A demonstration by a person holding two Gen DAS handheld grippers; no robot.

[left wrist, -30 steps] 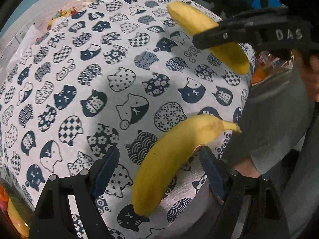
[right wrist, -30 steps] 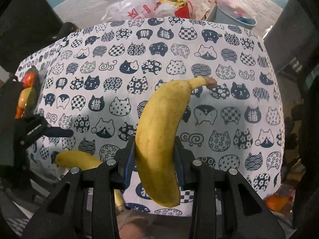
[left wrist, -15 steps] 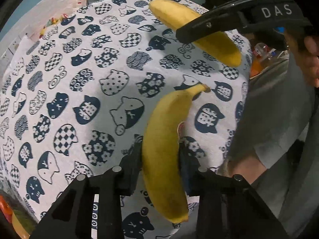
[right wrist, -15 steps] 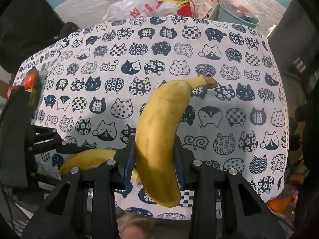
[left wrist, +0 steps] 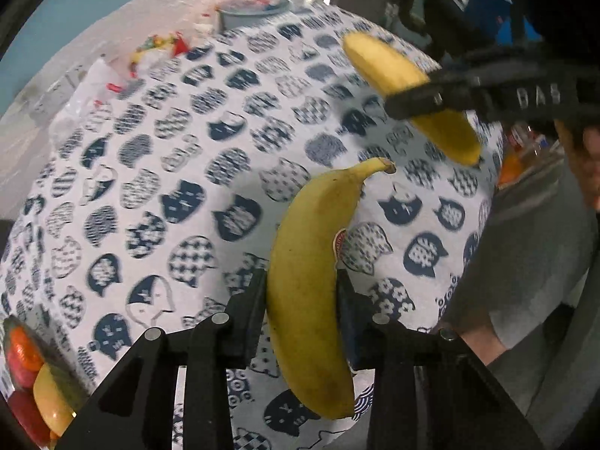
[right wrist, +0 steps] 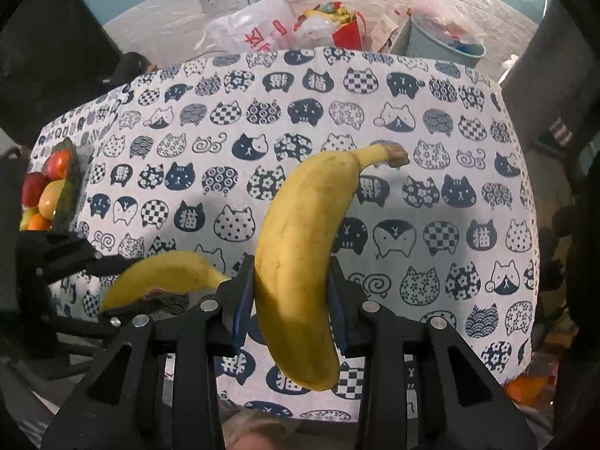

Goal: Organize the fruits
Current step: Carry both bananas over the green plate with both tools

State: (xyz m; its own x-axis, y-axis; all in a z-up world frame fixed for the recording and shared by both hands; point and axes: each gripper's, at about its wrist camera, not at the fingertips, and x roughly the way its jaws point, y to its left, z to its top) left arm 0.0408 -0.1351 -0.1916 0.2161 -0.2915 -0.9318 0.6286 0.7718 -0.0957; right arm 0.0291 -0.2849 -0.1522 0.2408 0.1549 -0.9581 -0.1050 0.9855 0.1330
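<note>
We've got both grippers [left wrist: 302,300] [right wrist: 288,292] clamped mid-body on soft, bruise-prone bananas [left wrist: 307,262] [right wrist: 296,247], so gentle squeeze only.

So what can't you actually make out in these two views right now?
- Fruit tray, right wrist view: far side cut off by the left gripper's dark body.
- Left banana, right wrist view: lower end hidden behind the right gripper.
- Tablecloth, left wrist view: pattern motion-blurred.

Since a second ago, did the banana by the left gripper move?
Yes. The banana lay slanted on the cat tablecloth; now the left gripper has just closed on it, lifted clear.
</note>
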